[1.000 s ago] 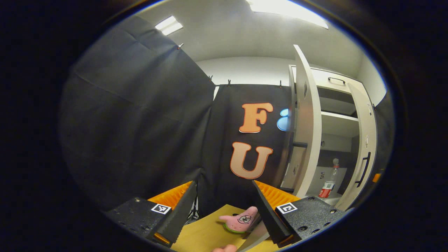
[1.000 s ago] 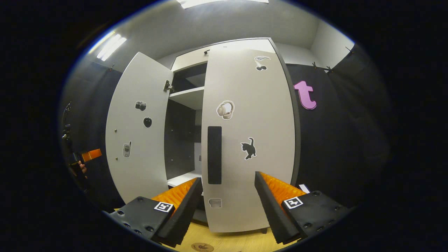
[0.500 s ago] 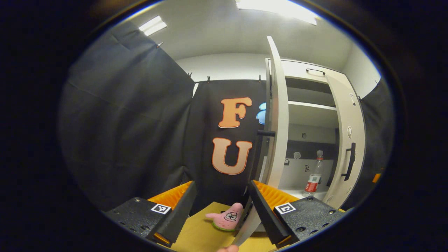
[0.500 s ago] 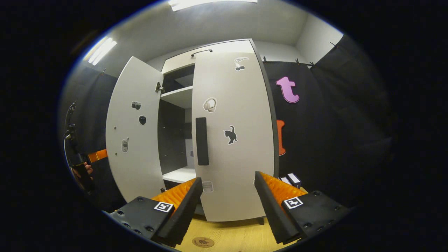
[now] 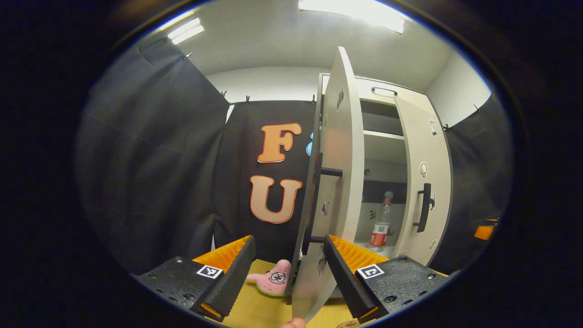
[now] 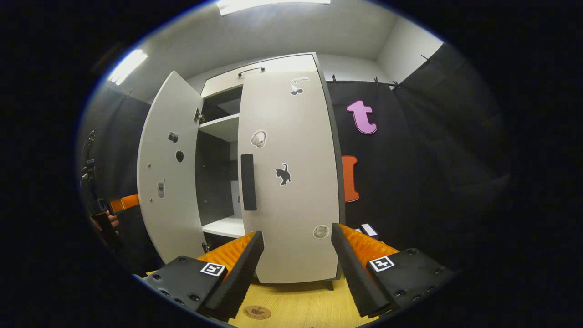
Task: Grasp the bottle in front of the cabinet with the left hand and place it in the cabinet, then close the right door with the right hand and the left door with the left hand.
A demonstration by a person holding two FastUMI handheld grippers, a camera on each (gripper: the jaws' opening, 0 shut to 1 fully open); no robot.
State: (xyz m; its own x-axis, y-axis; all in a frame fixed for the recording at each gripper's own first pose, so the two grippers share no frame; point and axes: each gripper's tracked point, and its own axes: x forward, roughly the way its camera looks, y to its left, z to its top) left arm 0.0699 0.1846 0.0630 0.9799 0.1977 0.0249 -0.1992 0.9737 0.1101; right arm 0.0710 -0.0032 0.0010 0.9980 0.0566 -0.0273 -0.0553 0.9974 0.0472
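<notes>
A clear bottle (image 5: 380, 222) with a red label stands upright on the lower shelf inside a white cabinet (image 5: 385, 150), seen in the left gripper view through the gap between the two doors. The left door (image 5: 330, 191) stands ajar, its edge turned toward the camera and its dark bar handle (image 5: 319, 205) running down the outer face. The left tool (image 5: 288, 266) hangs with its fingers spread, holding nothing; the bottom edge of the left door sits in the gap between them, though whether either finger touches the panel cannot be told. A pink starfish toy (image 5: 272, 282) lies on the wooden surface (image 5: 255, 310) just beside the foot of that door.

The right door (image 6: 287, 177) appears closed or very nearly so in the right gripper view, its front carrying a dark vertical handle (image 6: 247, 182) and small stickers, a black cat among them. The right tool (image 6: 296, 269) is also spread and empty, hovering in front of the lower part of the right door and apart from it. At the far left of the same view, a hand (image 6: 105, 222) grips the other tool beyond the open left door. A small white box (image 6: 369, 229) rests on the surface beside the cabinet's right side.
</notes>
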